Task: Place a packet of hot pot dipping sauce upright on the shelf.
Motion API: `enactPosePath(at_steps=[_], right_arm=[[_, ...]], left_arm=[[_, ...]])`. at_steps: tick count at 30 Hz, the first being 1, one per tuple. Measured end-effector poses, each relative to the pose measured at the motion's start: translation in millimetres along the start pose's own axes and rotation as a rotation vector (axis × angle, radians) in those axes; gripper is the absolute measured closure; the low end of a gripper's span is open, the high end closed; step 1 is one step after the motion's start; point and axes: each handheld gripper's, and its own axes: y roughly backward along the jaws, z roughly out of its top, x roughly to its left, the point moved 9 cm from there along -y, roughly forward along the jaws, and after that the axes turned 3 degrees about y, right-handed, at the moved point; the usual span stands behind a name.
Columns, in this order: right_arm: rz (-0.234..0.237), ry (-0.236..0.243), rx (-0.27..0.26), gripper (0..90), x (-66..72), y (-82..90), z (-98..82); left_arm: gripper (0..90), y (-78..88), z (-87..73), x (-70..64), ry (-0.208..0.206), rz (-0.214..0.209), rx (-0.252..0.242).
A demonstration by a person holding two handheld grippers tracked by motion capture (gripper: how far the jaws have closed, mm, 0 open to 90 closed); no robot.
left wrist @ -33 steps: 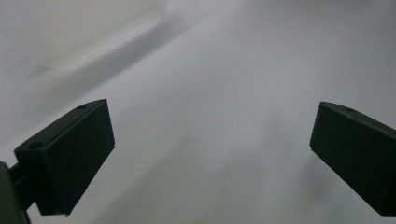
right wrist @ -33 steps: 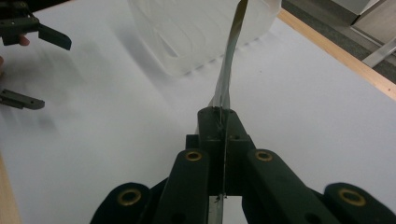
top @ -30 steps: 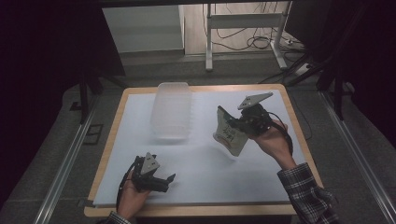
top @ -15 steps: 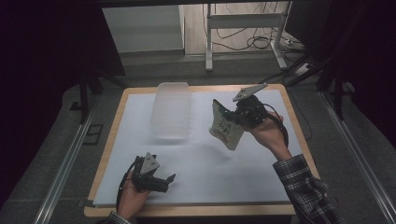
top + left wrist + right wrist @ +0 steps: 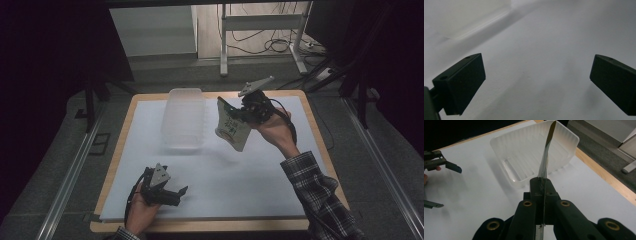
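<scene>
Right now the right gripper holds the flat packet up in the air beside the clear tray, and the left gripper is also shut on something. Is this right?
Not quite. The left gripper is open with nothing between its jaws, as the left gripper view shows. The rest holds: the right gripper holds the flat packet in the air beside the clear tray.

The flat packet (image 5: pixel 233 129) I hold is a thin, pale sachet with green print and a dark top edge, hanging tilted in the air just to the right of the clear plastic tub (image 5: pixel 183 118). In my right gripper view the packet (image 5: pixel 545 157) stands edge-on and upright, its upper tip in front of the tub's (image 5: pixel 509 147) far rim. The tub itself is translucent, ribbed, rectangular, open side up and empty.
</scene>
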Motion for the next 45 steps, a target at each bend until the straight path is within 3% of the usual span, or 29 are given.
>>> enactPosePath(at_steps=[12,25,37,45], right_arm=[[0.045,0.032,-0.006,88.8,-1.1,-13.9,22.2],[0.123,0.090,-0.001,88.9,22.3,-29.4,43.5],[0.129,0.115,0.025,88.9,25.9,-56.1,56.4],[0.124,0.107,0.028,88.8,27.1,-71.2,65.3]], left_arm=[[0.0,-0.2,-0.1,0.3,-0.006,0.001,0.001],[0.0,-0.4,-0.3,-0.1,-0.011,0.002,0.004],[0.0,-0.3,-0.1,-0.2,-0.007,0.001,0.000],[0.0,-0.4,-0.1,-0.2,-0.008,0.002,0.000]])
